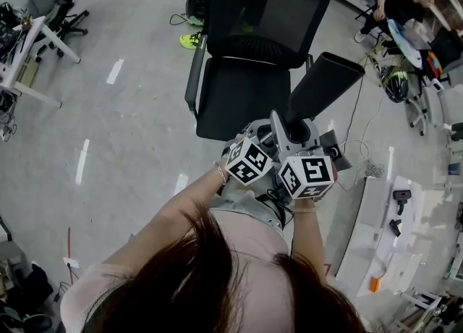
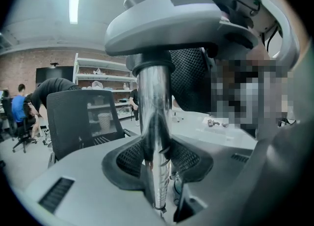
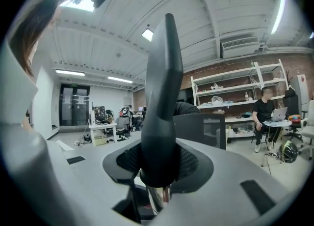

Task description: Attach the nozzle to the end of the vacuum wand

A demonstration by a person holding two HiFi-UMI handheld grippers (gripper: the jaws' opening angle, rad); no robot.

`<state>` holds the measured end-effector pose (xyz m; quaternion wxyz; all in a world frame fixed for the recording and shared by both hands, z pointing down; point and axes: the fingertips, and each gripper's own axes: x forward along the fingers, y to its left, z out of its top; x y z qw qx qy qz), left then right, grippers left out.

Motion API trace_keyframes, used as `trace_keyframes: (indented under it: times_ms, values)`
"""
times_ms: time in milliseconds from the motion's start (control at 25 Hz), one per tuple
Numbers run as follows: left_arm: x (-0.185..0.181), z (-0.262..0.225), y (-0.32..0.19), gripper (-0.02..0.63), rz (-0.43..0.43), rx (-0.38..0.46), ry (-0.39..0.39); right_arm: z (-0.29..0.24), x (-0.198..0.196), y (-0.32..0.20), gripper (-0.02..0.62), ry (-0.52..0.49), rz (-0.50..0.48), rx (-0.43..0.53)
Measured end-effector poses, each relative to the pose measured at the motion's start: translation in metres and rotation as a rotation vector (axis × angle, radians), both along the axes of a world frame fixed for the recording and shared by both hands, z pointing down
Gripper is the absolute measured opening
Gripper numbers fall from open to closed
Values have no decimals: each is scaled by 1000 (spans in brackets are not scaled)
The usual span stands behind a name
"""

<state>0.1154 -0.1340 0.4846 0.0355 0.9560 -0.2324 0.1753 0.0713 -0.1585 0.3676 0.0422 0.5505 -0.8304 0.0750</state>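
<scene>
In the head view both grippers are held close together in front of the person's chest. From them a black, flat, flaring nozzle (image 1: 325, 82) sticks up to the right. The left gripper (image 1: 255, 140) is shut on the shiny chrome vacuum wand (image 2: 153, 122), which stands upright between its pads (image 2: 128, 158) in the left gripper view. The right gripper (image 1: 291, 130) is shut on the nozzle (image 3: 162, 97) near its round base. The chrome wand's end (image 3: 159, 194) shows just under that base. Whether the two are fully seated together is hidden.
A black mesh office chair (image 1: 246, 49) stands straight ahead on the grey floor. A white table (image 1: 376, 230) with small tools is at the right, a desk (image 1: 29, 49) at the far left. A seated person (image 1: 401, 2) is at the back right.
</scene>
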Motion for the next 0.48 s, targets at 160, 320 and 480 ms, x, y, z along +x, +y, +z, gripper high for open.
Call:
trace_keyframes:
  times_ms: [160, 320, 480]
  values:
    - [1, -2, 2, 156, 19, 4, 10, -1, 2, 2, 169, -7, 10, -6]
    - [3, -3, 6, 156, 22, 11, 17, 0, 2, 6, 169, -13, -53, -49]
    - [3, -2, 8, 156, 31, 13, 17, 2, -1, 9, 169, -15, -103, -94]
